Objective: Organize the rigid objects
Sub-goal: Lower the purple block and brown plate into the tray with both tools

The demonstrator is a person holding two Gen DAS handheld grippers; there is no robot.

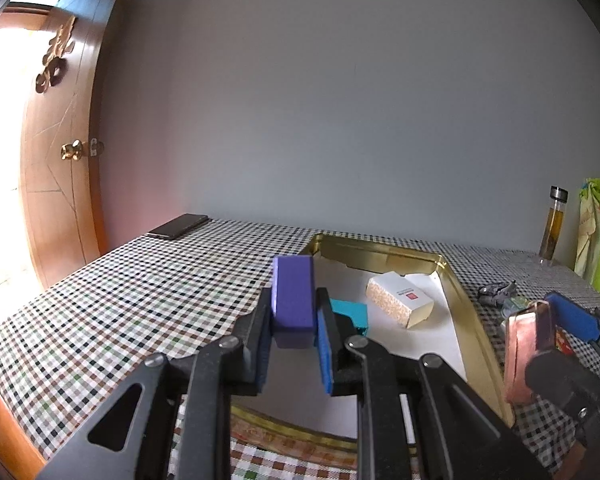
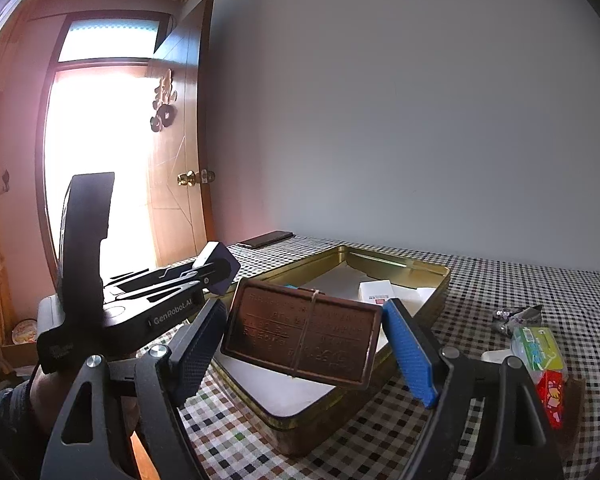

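my left gripper (image 1: 294, 320) pinched purple block (image 1: 293, 300), long axis along my fingers. my right gripper (image 2: 304, 340) clamped brown plaque (image 2: 302, 338) widthwise, jaws wide. gold tin (image 1: 380, 246) lay at 1 o'clock from left, nearer hand.

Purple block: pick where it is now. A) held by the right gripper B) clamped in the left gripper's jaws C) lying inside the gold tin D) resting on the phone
B: the purple block sits pinched in the left gripper, beside the gold tin, not in it.
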